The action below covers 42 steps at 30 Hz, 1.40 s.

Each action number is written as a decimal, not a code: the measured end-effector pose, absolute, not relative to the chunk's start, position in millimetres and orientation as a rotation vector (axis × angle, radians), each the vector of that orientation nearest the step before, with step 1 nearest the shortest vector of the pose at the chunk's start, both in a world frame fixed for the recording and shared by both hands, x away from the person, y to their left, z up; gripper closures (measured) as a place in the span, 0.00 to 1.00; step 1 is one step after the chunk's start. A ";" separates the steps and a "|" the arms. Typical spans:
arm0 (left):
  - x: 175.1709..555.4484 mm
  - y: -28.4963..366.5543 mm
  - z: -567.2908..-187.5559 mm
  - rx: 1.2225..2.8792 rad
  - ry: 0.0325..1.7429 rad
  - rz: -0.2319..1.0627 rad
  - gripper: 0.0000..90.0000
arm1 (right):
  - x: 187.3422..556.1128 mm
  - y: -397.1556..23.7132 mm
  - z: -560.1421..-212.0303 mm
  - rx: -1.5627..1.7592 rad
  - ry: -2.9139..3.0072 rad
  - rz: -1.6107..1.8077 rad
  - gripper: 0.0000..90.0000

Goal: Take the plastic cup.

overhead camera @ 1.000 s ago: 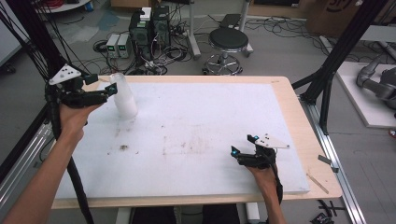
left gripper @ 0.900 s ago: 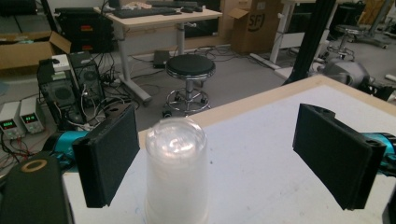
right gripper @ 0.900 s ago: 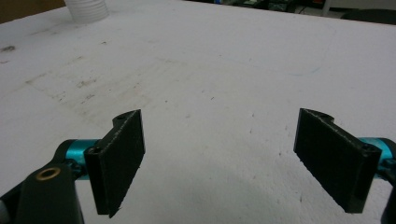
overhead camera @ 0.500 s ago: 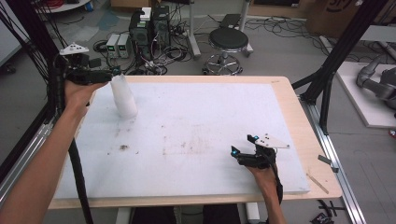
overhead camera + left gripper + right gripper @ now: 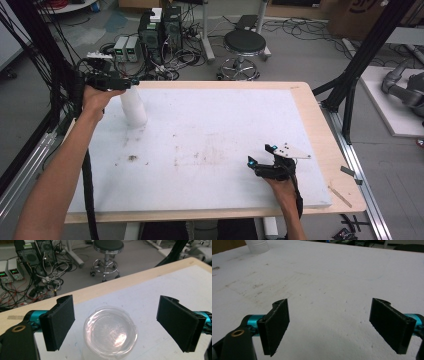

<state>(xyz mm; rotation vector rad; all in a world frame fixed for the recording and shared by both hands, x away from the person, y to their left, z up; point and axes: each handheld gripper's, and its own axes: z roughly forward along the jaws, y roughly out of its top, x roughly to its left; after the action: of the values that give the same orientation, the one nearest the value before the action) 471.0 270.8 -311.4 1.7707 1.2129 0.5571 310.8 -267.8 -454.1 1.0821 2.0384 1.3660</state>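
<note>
I take the white cup stack (image 5: 133, 107) as my landmark: it stands upright on the white table top (image 5: 210, 145), near the far left corner of the board. My left gripper (image 5: 131, 83) hangs directly over its top, held from the left side by the left hand (image 5: 97, 97); in the left gripper view I look straight down on the clear round lid (image 5: 110, 331) that caps the stack, and my two black jaws stand wide apart, one on each side of the lid and touching neither it nor the cups. My right gripper (image 5: 256, 163) is well apart from the stack, toward the near right part of the board, low over the surface with the right hand (image 5: 281, 184) behind it; its jaws are also spread wide with nothing between them, and in the right gripper view the stack (image 5: 257, 246) shows far off at the top left. Beyond the stack, off the table's far edge, sit a black stool (image 5: 244, 44) and cabled power supplies (image 5: 126, 48) on the floor
</note>
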 end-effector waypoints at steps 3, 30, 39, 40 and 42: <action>475.6 269.3 -316.5 1.807 1.244 0.558 0.16 | 310.7 -268.0 -454.1 1.080 2.039 1.367 0.18; 483.1 264.7 -334.8 1.868 1.311 0.528 0.31 | 310.4 -268.6 -454.0 1.089 2.028 1.369 0.18; 483.3 264.8 -334.8 1.877 1.302 0.527 0.38 | 310.4 -268.3 -454.0 1.094 2.031 1.366 0.18; 483.3 264.6 -334.8 1.875 1.303 0.528 0.39 | 310.5 -268.5 -454.1 1.092 2.030 1.366 0.18; 483.2 264.1 -334.7 1.874 1.299 0.527 0.40 | 310.6 -268.5 -454.1 1.091 2.030 1.366 0.18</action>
<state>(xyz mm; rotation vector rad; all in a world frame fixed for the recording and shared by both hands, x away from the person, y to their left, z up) 483.2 264.1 -334.7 1.8745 1.2986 0.5274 310.6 -268.5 -454.1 1.0905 2.0305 1.3664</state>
